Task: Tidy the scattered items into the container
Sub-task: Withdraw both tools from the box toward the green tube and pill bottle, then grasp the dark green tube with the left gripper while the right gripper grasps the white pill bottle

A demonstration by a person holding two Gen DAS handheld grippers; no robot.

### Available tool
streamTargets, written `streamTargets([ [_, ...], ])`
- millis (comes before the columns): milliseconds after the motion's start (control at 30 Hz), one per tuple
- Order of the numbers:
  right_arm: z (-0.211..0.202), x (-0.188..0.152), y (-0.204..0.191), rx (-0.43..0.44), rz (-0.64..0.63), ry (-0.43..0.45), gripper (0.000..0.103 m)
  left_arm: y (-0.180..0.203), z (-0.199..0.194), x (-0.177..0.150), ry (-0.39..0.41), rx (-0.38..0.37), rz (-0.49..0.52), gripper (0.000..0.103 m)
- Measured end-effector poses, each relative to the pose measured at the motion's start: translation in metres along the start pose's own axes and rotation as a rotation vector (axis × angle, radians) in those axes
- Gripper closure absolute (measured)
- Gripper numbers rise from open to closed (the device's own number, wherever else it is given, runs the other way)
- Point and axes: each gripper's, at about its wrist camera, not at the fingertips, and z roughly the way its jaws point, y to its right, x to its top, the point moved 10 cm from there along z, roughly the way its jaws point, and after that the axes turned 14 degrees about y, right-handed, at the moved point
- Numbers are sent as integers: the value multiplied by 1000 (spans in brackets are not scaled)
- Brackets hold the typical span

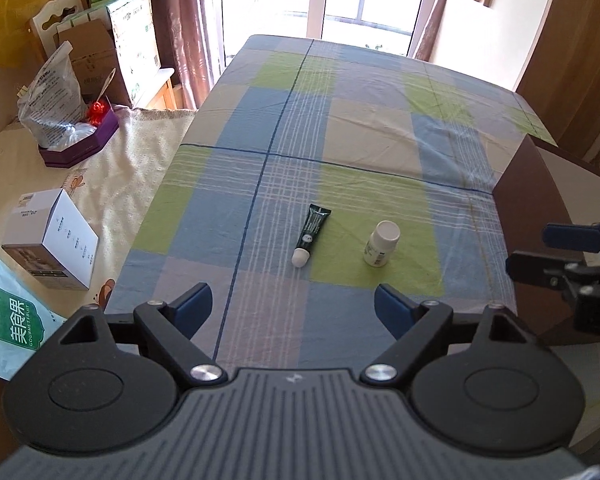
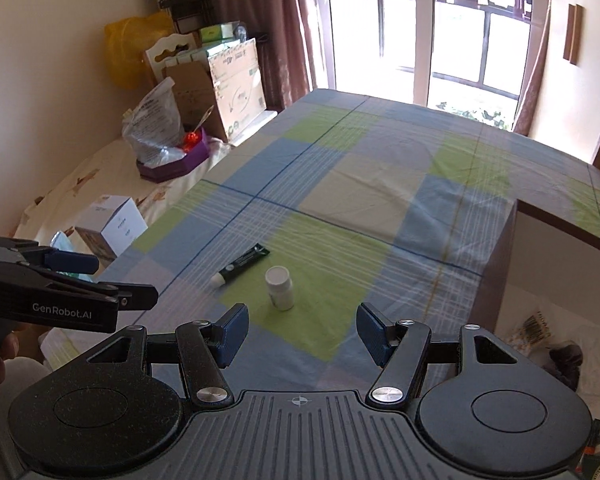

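1. ok, i see my left gripper (image 1: 293, 309) with jaws spread wide, nothing between them, hovering above the checked cloth (image 1: 352, 140).
2. right gripper (image 2: 299, 333) likewise has jaws apart and empty; its blue pads (image 2: 231, 334) frame the bottle from above.
3. white pill bottle (image 2: 280, 288) stands upright on a green square of the cloth, cap on, just ahead of the right gripper.
4. dark green tube (image 1: 311, 235) lies flat just left of the bottle, white cap toward me, not touching it.
5. brown-walled container (image 2: 496, 272) sits at the right edge of the cloth, well apart from both items; i can see some items inside it but can't tell what they are.
6. off the cloth to the left: white box (image 1: 58, 242), green snack bag (image 1: 12, 328), purple tray (image 1: 84, 142).
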Motion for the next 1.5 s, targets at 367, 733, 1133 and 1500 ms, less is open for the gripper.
streamTargets([
  [367,44,-37,-6,-33,-23,-45,37,-17,37,-18,-62,18,22,18],
  [733,79,-56,-8,-63,-95,-68,37,-25,74,-16,-83,35,30,20],
  [1133,104,-50,-14,-60,-140,1,37,-32,98,-13,-100,49,38,20],
  [1500,126,-48,-18,-14,-165,10,74,-37,106,-16,-110,54,57,25],
])
